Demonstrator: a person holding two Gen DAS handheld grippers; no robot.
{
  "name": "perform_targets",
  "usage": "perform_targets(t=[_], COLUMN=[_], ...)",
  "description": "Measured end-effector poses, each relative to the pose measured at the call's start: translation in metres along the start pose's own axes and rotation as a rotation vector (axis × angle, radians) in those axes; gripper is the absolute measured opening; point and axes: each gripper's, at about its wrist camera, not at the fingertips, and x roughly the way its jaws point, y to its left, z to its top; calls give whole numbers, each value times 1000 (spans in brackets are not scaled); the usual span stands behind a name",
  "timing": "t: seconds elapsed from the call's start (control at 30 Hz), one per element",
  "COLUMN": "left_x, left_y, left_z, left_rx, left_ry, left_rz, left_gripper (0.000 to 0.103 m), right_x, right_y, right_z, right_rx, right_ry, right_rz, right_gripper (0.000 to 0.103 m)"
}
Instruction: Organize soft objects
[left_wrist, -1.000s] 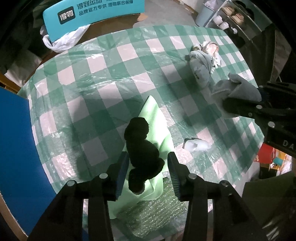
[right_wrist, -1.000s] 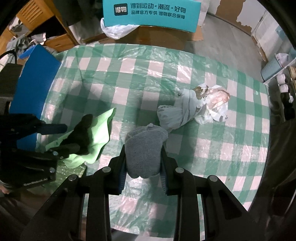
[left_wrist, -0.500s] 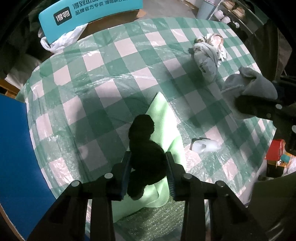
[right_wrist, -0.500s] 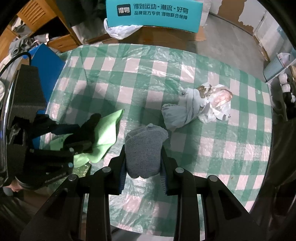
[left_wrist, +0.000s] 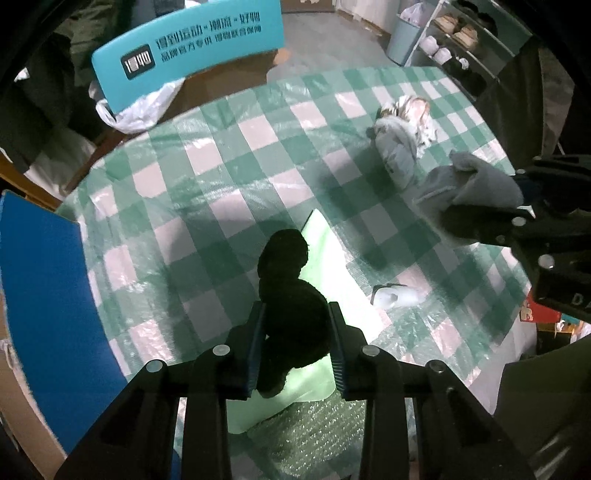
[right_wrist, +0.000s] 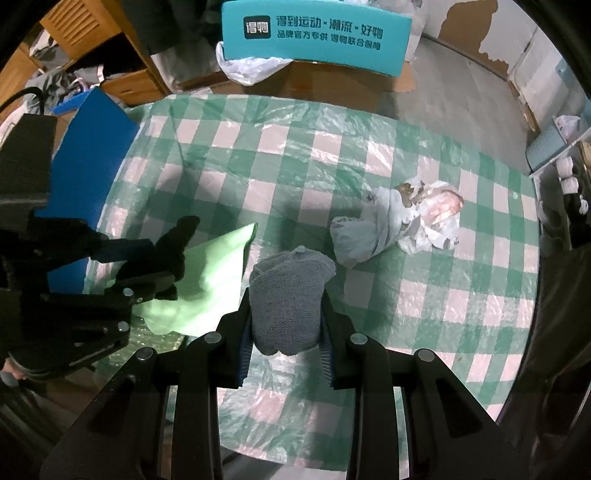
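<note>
Left gripper (left_wrist: 295, 343) clamped on a black fuzzy soft bundle (left_wrist: 291, 295), fingers pressed against both of its flanks, held above a pale green folded cloth (left_wrist: 328, 266) lying near the near-left edge of the table. Right gripper (right_wrist: 286, 325) closed tight on a rolled grey knit sock (right_wrist: 288, 295), raised over the green-and-white checked plastic tablecloth (right_wrist: 288, 166). Beyond and to the right of the sock, resting on the cloth: a knotted bundle of pale grey and printed fabric (right_wrist: 399, 225), well apart from both grippers. Just right of the green cloth, a small crumpled white scrap (left_wrist: 395, 295). Under the near end of the green cloth, a patch of bubble wrap (left_wrist: 314, 432). Off the left edge, a blue flat board (right_wrist: 85, 162); past the far edge, a teal printed cardboard box (right_wrist: 314, 37) with a white plastic bag (right_wrist: 247, 68) below it. Wide bare checked surface across the middle and far half; round table rim falling away at the right.
</note>
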Motion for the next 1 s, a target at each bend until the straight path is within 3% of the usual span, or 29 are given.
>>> perform_targets(t=[0.47,1.0], left_x=[-60,-127], left_y=[20,44], left_z=[-8,-39], left_rx=[-27,-19], left_ry=[-115,-245], left_rz=[28,72], left_gripper=[32,32], right_x=[-30,-62], right_y=[34,97], right_z=[9,23], right_rx=[-71,-176], right_ry=[-57,-115], right_rz=[-10,28], right_gripper=[29,29])
